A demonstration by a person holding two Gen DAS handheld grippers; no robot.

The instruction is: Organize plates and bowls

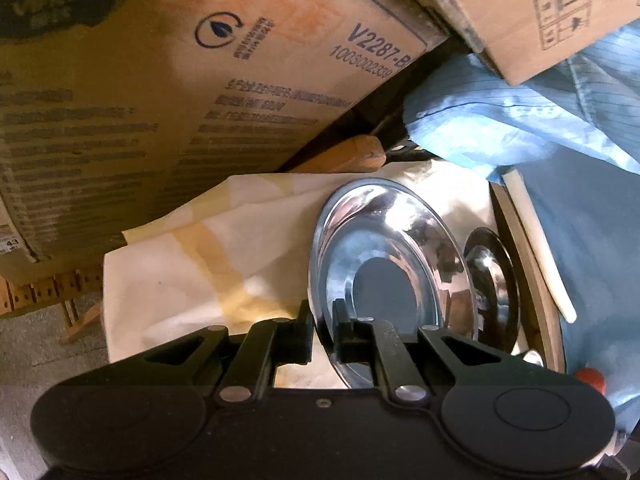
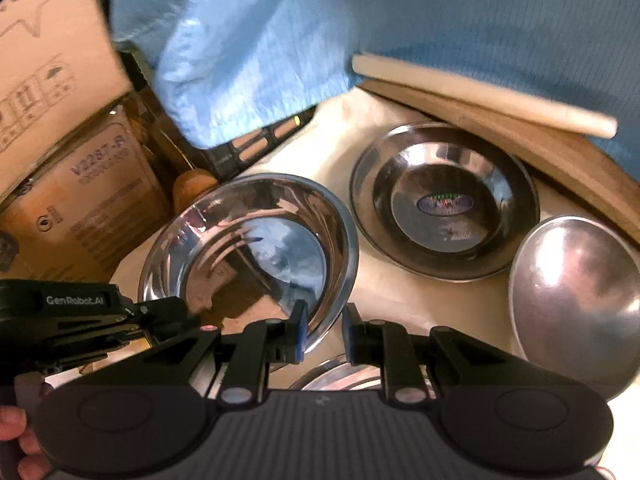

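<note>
A shiny steel bowl (image 1: 384,260) is tilted and lifted over the cream cloth; my left gripper (image 1: 322,330) is shut on its rim, one finger inside and one outside. The same bowl (image 2: 256,252) shows in the right wrist view, with the left gripper (image 2: 160,316) at its left rim. My right gripper (image 2: 322,330) stands at the bowl's near right rim with its jaws a little apart, one finger inside the rim; I cannot tell whether it grips. A steel plate (image 2: 444,200) with a sticker lies on the cloth behind. A matte bowl (image 2: 576,300) stands at the right. Another plate (image 2: 340,376) lies under the right gripper.
Cardboard boxes (image 1: 168,92) stand close on the left and behind. A blue garment (image 2: 360,20) hangs over the back. A wooden board (image 2: 520,144) and a pale rolling pin (image 2: 480,92) lie behind the plate. A black crate (image 2: 256,140) sits at the back.
</note>
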